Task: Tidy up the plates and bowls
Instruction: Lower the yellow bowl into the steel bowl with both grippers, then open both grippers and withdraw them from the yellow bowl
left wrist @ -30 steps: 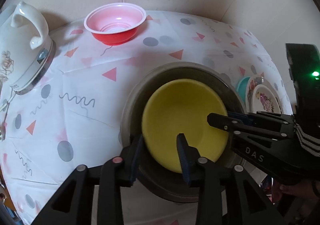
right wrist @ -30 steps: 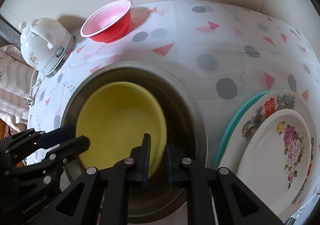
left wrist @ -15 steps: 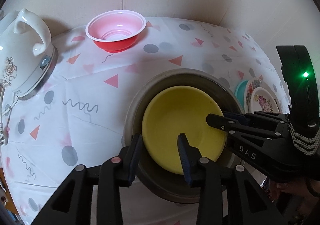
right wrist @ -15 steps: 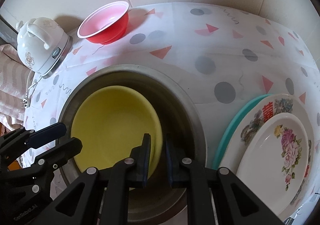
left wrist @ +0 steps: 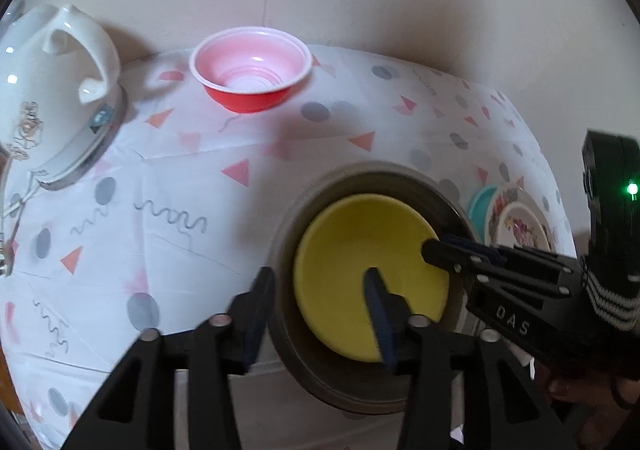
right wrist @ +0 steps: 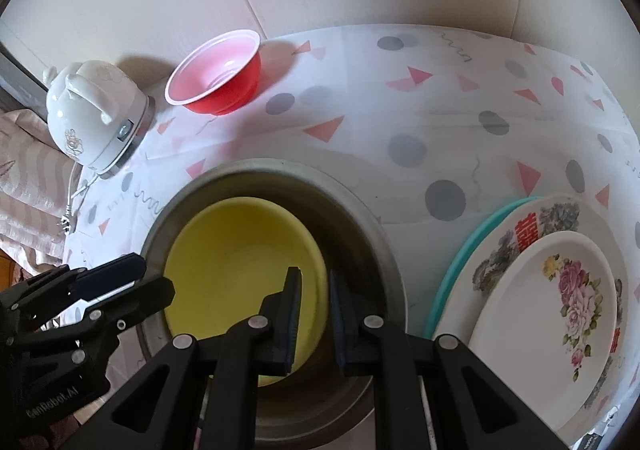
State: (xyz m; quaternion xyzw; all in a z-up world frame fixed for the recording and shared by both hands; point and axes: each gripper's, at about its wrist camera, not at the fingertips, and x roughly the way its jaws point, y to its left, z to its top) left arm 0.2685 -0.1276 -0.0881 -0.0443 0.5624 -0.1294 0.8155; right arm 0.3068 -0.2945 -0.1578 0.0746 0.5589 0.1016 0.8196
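A yellow bowl (left wrist: 360,258) (right wrist: 240,258) lies inside a larger metal bowl (left wrist: 384,173) (right wrist: 360,226) near the table's front edge. My left gripper (left wrist: 320,310) straddles the near rims of both bowls, one finger outside the metal wall and one inside the yellow bowl. Its jaws are opening and the pads stand off the rims. My right gripper (right wrist: 316,314) is shut on the yellow bowl's right rim, inside the metal bowl. A red bowl (left wrist: 250,69) (right wrist: 218,73) with a pink inside sits apart at the back.
A stack of flowered plates (right wrist: 552,302) on a teal plate (right wrist: 452,278) lies right of the metal bowl. A white kettle (left wrist: 52,89) (right wrist: 92,117) stands at the back left with its cord trailing. A patterned cloth (left wrist: 180,169) covers the table; a wall is behind.
My left gripper's jaws have widened off the bowl rims they held. The right gripper has kept its grip on the yellow bowl's rim.
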